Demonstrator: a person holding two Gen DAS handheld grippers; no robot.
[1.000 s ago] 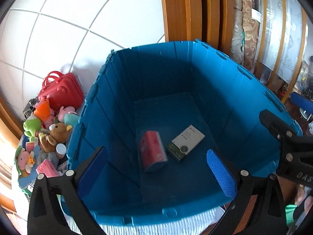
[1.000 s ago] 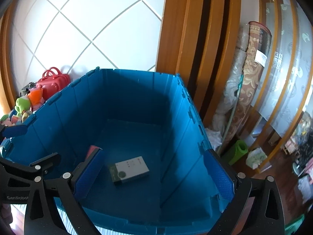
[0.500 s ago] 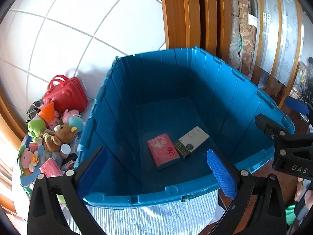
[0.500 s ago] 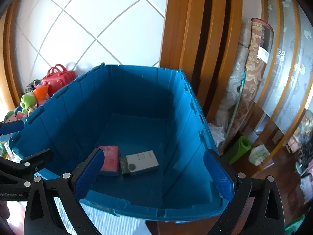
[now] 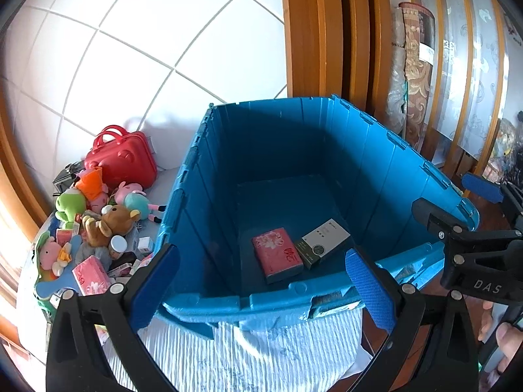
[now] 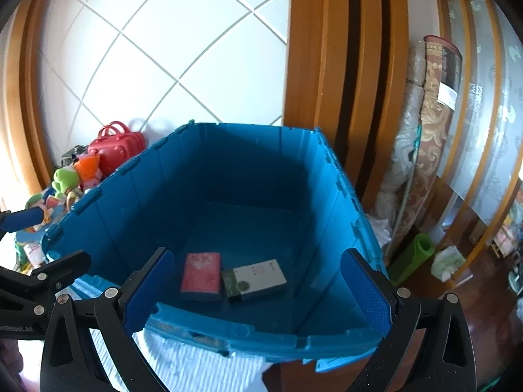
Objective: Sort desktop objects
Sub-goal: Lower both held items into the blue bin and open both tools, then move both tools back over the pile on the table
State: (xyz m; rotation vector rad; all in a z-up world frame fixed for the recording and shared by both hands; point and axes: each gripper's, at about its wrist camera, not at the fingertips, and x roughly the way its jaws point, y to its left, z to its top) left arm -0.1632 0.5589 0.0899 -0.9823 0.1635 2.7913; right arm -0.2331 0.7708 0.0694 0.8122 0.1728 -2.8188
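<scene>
A large blue plastic crate (image 5: 209, 303) stands in front of both grippers; it also shows in the right wrist view (image 6: 255, 339). On its floor lie a red tissue pack (image 5: 277, 254) (image 6: 201, 272) and a grey-and-green box (image 5: 322, 240) (image 6: 255, 279), side by side. My left gripper (image 5: 261, 287) is open and empty, held above the crate's near rim. My right gripper (image 6: 258, 290) is open and empty, also above the near rim. The right gripper's body (image 5: 470, 254) shows at the right of the left wrist view.
Left of the crate lies a pile of objects: a red toy suitcase (image 5: 122, 160), plush toys (image 5: 108, 219), a pink tissue pack (image 5: 91, 276), small boxes. A striped white cloth (image 5: 245, 356) covers the surface. Wooden door frame (image 6: 327, 65) and rolled carpets (image 6: 434, 114) stand behind.
Both grippers have pulled back and up from the crate. The red tissue pack, tumbling a second ago, now lies flat beside the box. More of the white cloth shows.
</scene>
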